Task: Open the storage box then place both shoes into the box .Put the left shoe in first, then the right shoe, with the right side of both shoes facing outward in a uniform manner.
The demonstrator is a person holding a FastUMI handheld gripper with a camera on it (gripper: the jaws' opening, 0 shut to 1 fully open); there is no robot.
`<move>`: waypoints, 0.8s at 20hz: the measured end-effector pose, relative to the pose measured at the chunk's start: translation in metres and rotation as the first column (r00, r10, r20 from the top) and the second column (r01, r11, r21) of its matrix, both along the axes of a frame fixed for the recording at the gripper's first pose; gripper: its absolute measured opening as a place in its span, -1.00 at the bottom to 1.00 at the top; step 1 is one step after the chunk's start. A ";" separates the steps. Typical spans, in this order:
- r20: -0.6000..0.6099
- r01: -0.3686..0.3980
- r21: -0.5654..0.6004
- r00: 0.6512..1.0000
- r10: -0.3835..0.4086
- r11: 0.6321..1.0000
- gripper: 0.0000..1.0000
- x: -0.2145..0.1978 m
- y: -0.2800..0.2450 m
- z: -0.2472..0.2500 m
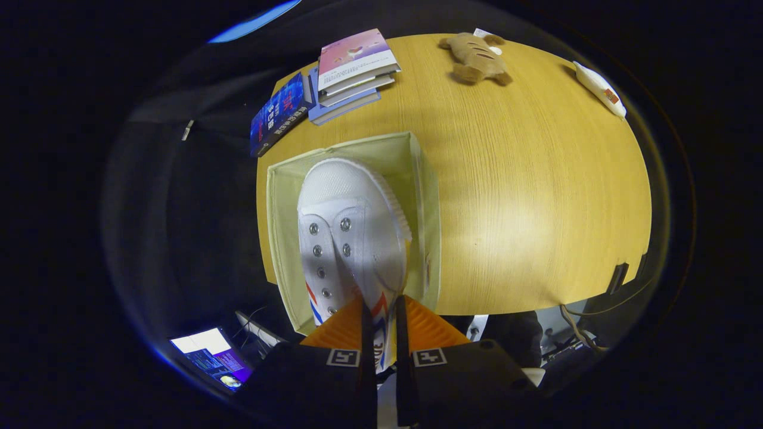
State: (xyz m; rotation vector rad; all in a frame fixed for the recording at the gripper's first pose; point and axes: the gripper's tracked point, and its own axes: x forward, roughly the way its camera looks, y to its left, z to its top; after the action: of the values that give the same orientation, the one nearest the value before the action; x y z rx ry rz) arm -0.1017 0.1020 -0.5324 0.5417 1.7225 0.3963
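White canvas shoe (349, 238) with metal eyelets, a ribbed rubber toe cap and red and blue stripes down its side, hanging toe-down from the gripper (381, 328) right over the open storage box (280, 196). In the gripper view the two fingers are pinched on the heel end of the shoe, one either side of the collar, so it's a firm clamp and not just a rest. The box is a pale greenish fabric cube sitting at the near edge of the wooden table (536, 196), lid already out of the way, and the toe looks like it's inside the mouth of it or just above, hard to say which from this angle.

My read: this is the placing step for one shoe. Can't tell if it's the left or the right one, and I can't make out a second shoe in the box, so I'd guess it's the first. Next move needs a straight lowering without catching the soft walls, keeping the correct side facing outward, then letting go.

Beyond the box there's a stack of books (351, 71), a plush toy (477, 56) and a white remote-looking thing (599, 89), all well apart from the action
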 end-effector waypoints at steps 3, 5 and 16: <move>-0.011 -0.011 -0.010 1.000 0.011 1.000 -0.57 -0.005 0.002 -0.007; -0.033 0.022 0.044 0.999 -0.020 0.999 -0.42 -0.004 0.010 -0.001; -0.099 0.098 0.150 0.991 -0.084 0.984 0.18 -0.018 0.003 0.011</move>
State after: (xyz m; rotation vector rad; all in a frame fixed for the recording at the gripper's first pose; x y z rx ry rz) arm -0.1198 0.1053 -0.5212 0.7597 1.7574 0.4478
